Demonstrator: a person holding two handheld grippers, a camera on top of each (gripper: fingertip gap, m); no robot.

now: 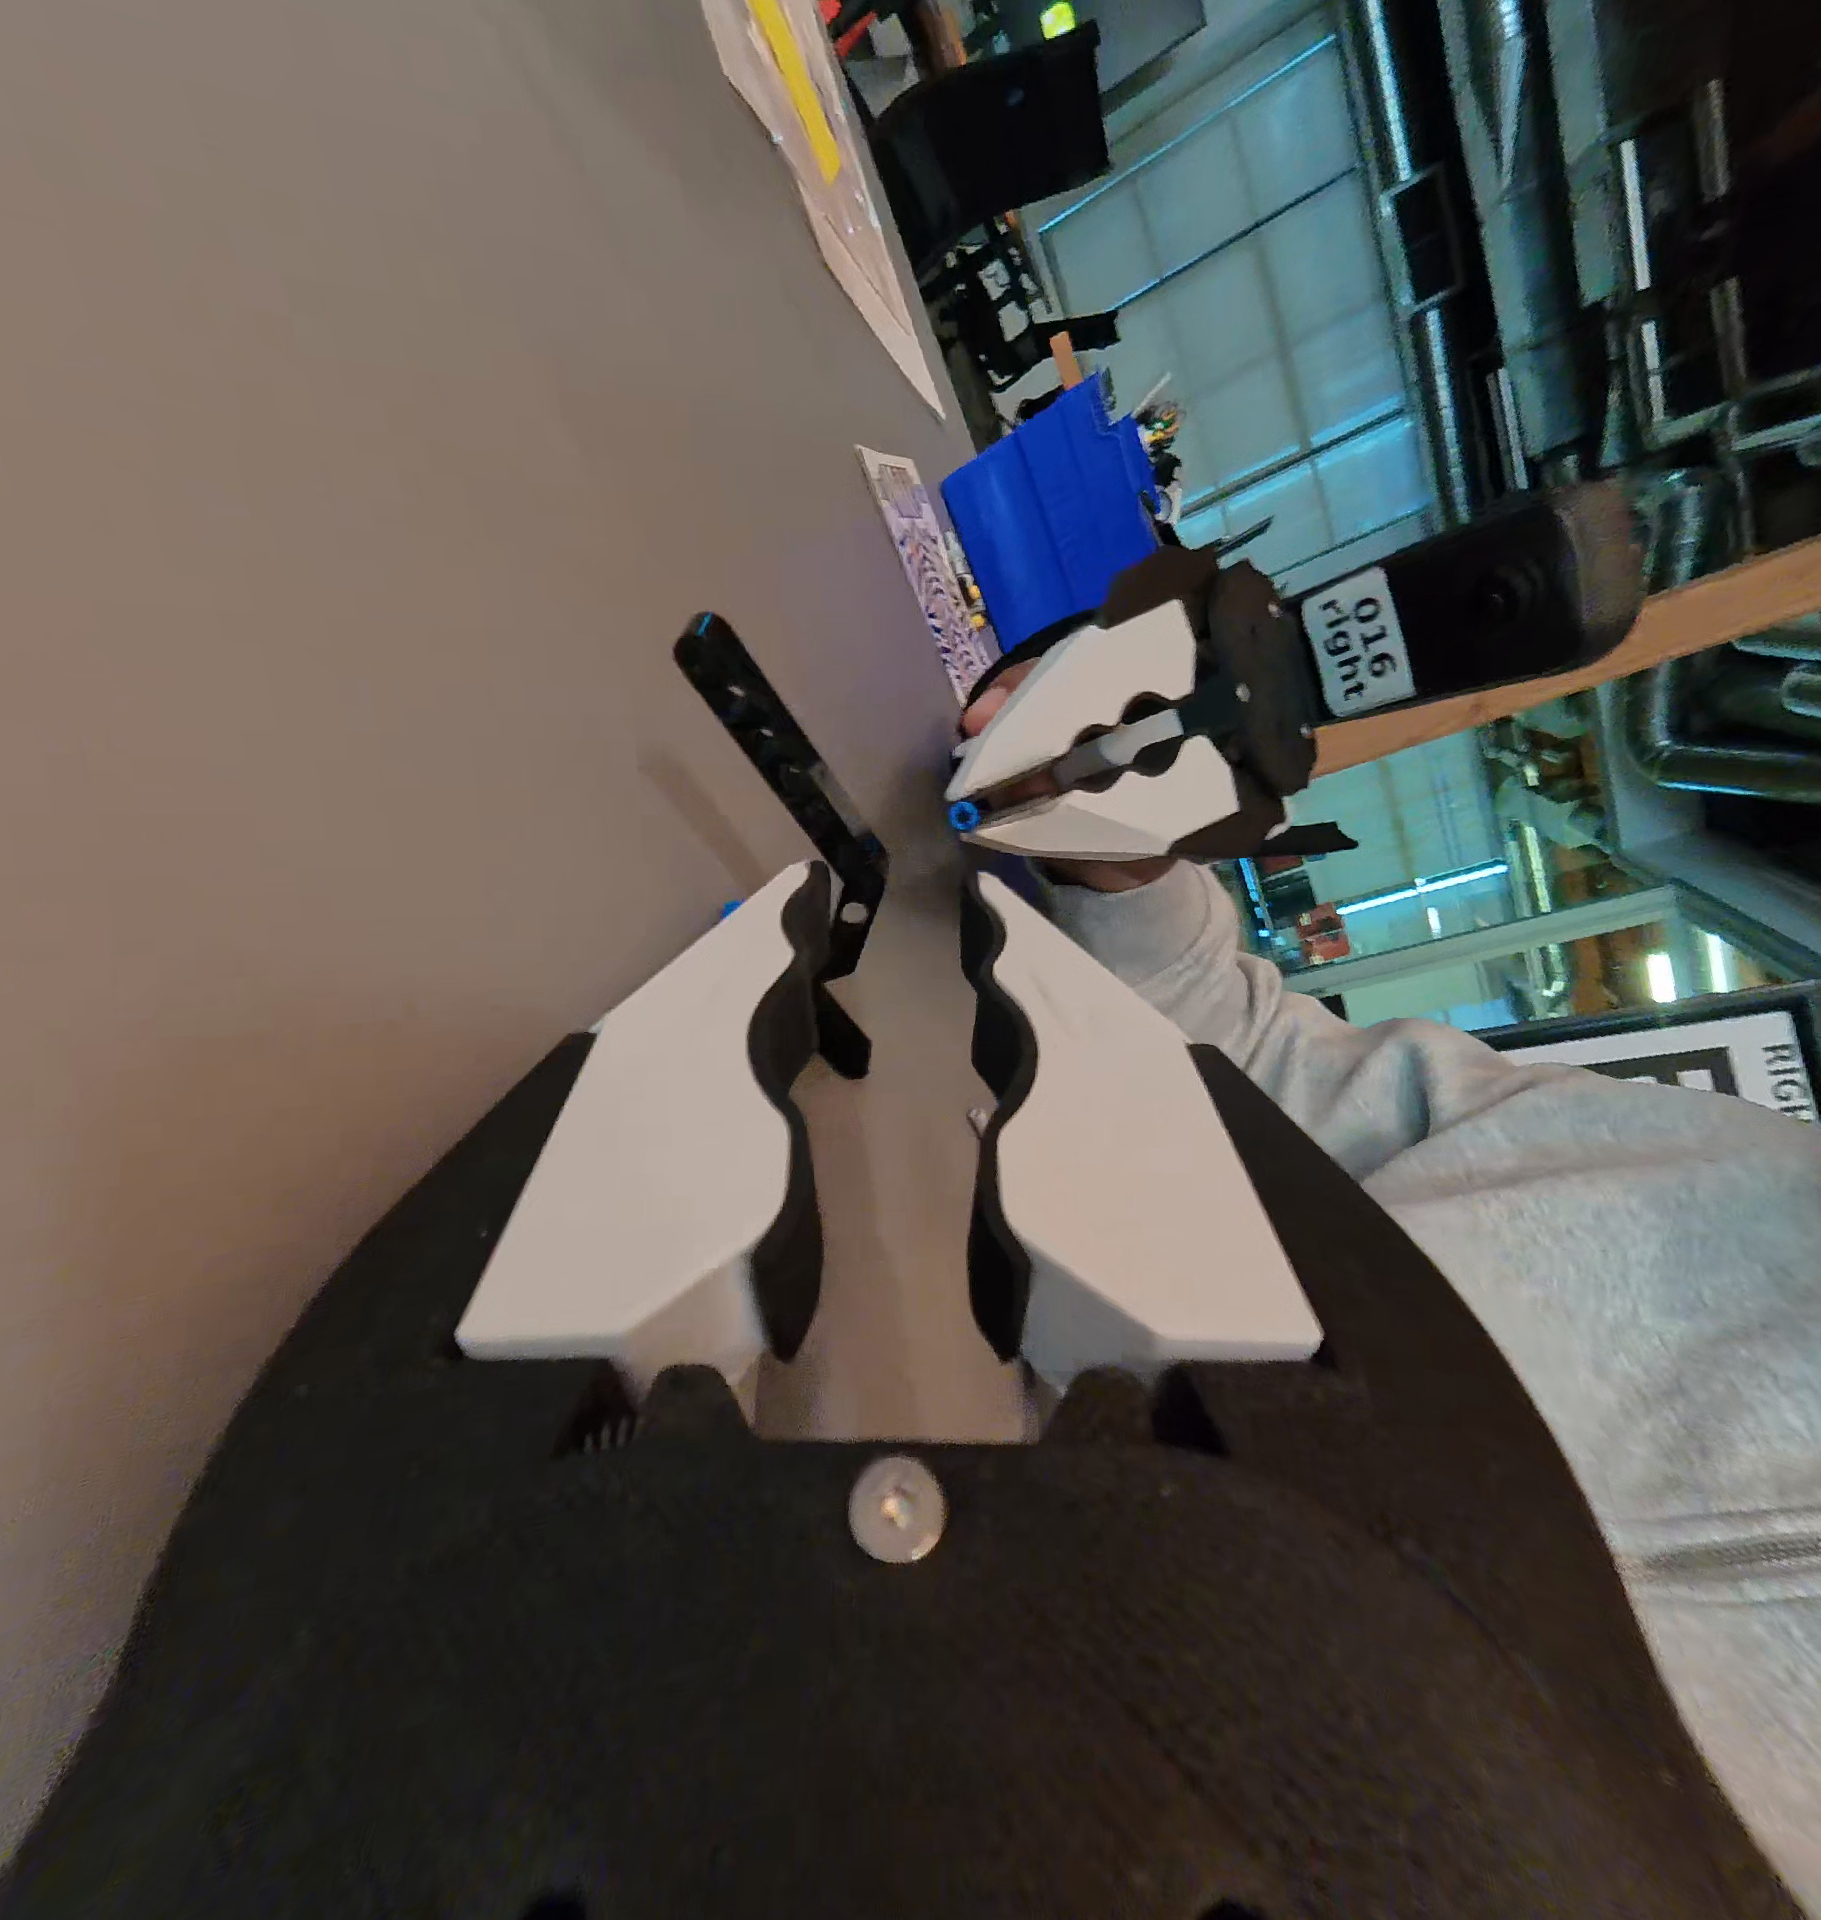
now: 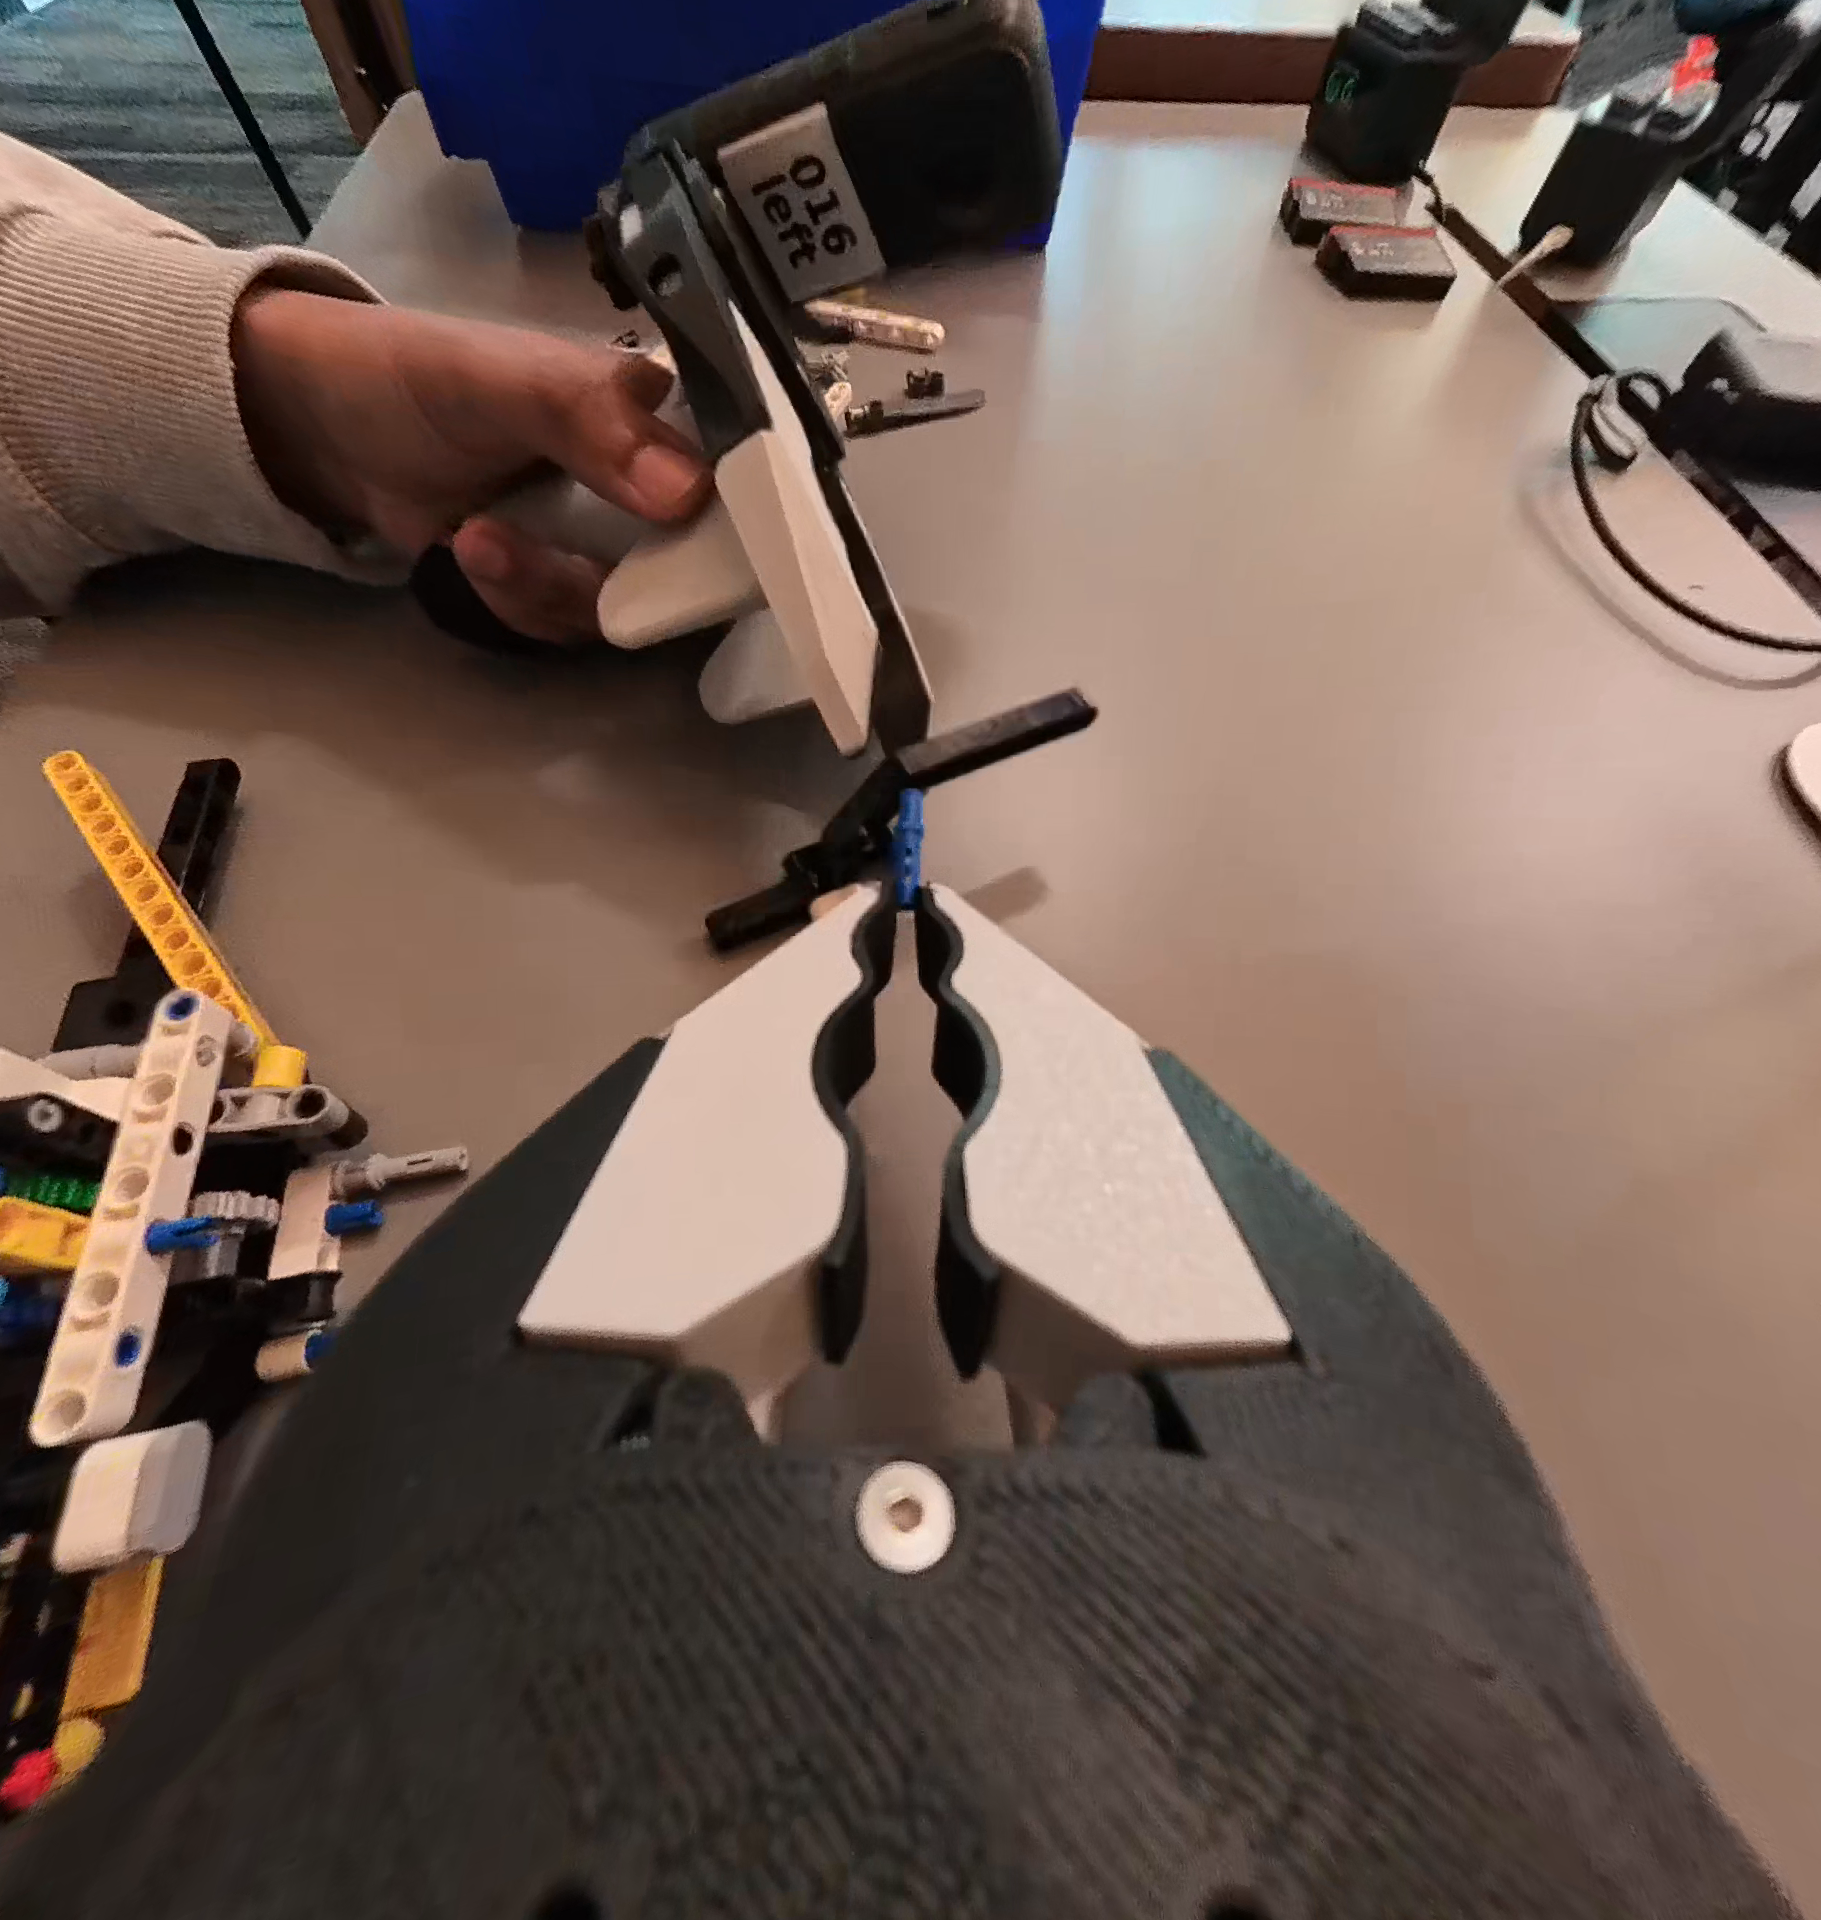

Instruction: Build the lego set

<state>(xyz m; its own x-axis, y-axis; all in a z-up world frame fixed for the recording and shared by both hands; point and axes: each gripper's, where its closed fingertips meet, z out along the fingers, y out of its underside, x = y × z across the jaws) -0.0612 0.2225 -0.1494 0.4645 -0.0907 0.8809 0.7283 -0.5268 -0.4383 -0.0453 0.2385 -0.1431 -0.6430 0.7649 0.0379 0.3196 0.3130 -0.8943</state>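
Observation:
A black bent Technic beam (image 2: 999,732) lies on the grey table (image 2: 1353,935), one end raised. My left gripper (image 1: 895,883) is open; the beam (image 1: 755,732) rests against the inner pad of one finger (image 1: 698,1060). In the right wrist view the left gripper (image 2: 823,717) comes down from above and its fingertip touches the beam's middle. My right gripper (image 2: 901,902) is shut on a small blue pin (image 2: 911,836), held at the beam's bend. The right gripper (image 1: 973,816) and its blue pin (image 1: 960,817) also show in the left wrist view.
A partly built model (image 2: 137,1195) with a yellow beam (image 2: 147,883) sits at the left. Loose parts (image 2: 885,400) lie behind the left gripper, by a blue bin (image 2: 573,104). Black packs (image 2: 1373,239) and a cable (image 2: 1633,561) are at the far right. Paper sheets (image 1: 844,208) lie farther along the table. Left and right tips are no more than a few centimetres apart.

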